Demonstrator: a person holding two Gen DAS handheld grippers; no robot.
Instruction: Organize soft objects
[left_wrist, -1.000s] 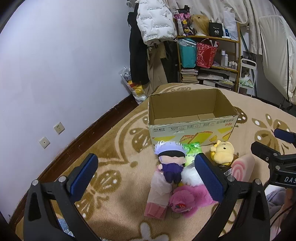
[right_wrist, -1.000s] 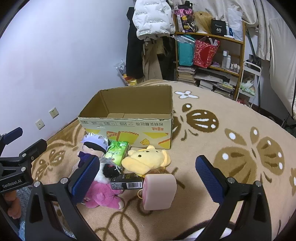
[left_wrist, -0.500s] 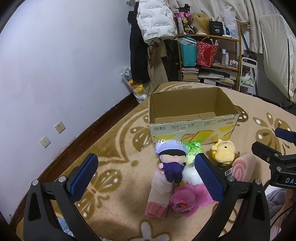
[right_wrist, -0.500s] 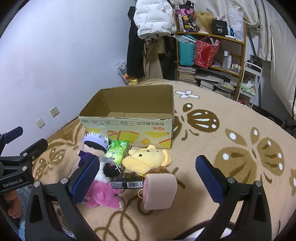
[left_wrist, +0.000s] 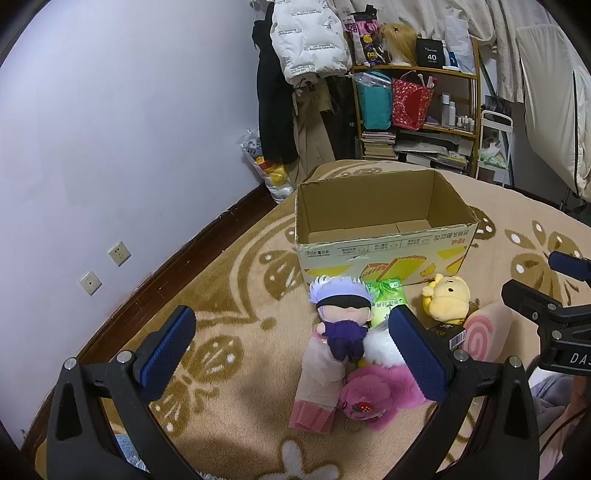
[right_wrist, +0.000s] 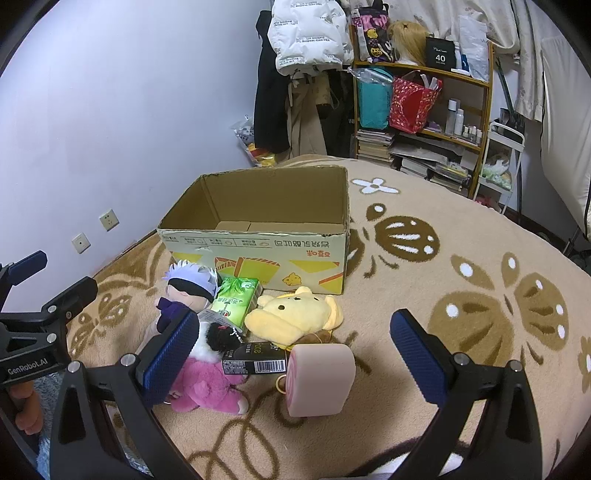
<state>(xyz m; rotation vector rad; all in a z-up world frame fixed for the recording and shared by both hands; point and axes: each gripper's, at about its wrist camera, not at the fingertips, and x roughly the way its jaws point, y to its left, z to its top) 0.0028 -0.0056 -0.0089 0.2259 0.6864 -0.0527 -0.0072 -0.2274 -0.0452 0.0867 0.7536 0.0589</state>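
Soft toys lie in a small heap on the beige carpet (right_wrist: 424, 387) with brown flower patterns, just in front of the open brown cardboard box (right_wrist: 258, 251) with yellow print on its side. We see a white-haired plush doll in dark purple clothes (left_wrist: 341, 314) at the left of the heap, touching a green drink carton (right_wrist: 234, 301). Beside the carton lies a yellow plush bear (right_wrist: 291, 314), close to the box's front wall. Nearer us sits a pink furry plush (right_wrist: 210, 384), with a black-and-white plush (right_wrist: 216, 341) above it and a black carton with a barcode (right_wrist: 255, 360) resting across the heap. A pale pink swirl-roll cushion (right_wrist: 319, 380) stands at the right end, touching the black carton.

Our left tool (left_wrist: 291, 360) hangs above the carpet with its blue-padded jaws spread wide, holding nothing — the doll shows between them. Our right tool (right_wrist: 295, 363) is likewise wide and empty, framing the heap from the other side.

The box's inside shows only its bottom flaps. Behind it stand a wooden shelf (right_wrist: 476, 85) of books and bags and a white puffer jacket (right_wrist: 306, 33) hung against the lilac wall (right_wrist: 110, 110).
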